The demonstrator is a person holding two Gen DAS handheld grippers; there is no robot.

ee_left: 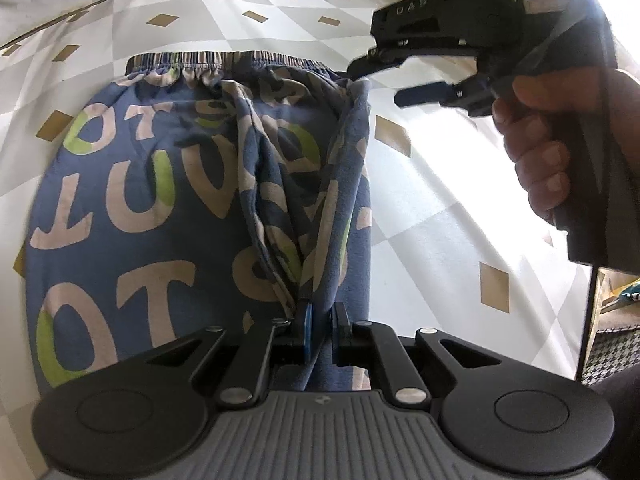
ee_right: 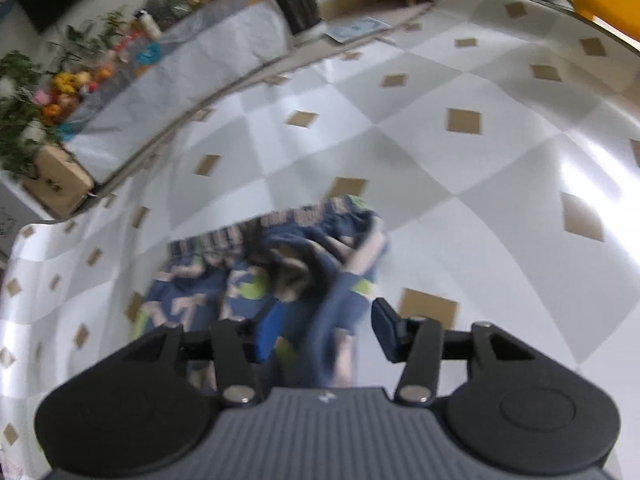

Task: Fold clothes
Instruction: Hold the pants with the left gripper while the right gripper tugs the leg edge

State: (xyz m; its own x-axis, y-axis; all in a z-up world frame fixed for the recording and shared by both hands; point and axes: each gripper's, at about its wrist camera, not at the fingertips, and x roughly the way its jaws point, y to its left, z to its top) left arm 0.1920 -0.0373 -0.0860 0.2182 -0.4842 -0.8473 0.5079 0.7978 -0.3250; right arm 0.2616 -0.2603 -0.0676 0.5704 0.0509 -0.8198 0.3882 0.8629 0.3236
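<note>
Left wrist view: the blue shorts [ee_left: 160, 184] with big pale and green letters lie spread on a surface covered by a cloth with grey and white diamonds and small brown squares [ee_left: 440, 208]. I call it the bench, though I cannot tell if it is a table or the floor. The striped elastic waistband [ee_left: 224, 60] is at the far side. A raised fold of the fabric runs from the waistband down to the left gripper [ee_left: 320, 332]. This gripper is closed tightly on that fold; the cloth is pinched between its two pads, and one pad shows blue.

In the upper right of the same view the right gripper [ee_left: 380, 84] is held by a person's hand [ee_left: 536, 148]. Its jaws stand apart, about half way, and its upper finger tip is just at the right end of the waistband. I cannot tell if it touches the fabric there.

Right wrist view: the picture is blurred. The right gripper [ee_right: 328, 332] has its jaws open at a middle width, and a hanging part of the shorts [ee_right: 328, 280] is between the fingers, but the pads do not press on it. The rest of the garment lies bunched on the patterned cloth [ee_right: 440, 160] ahead. Behind it are plants and fruit [ee_right: 60, 88] on a low shelf.
</note>
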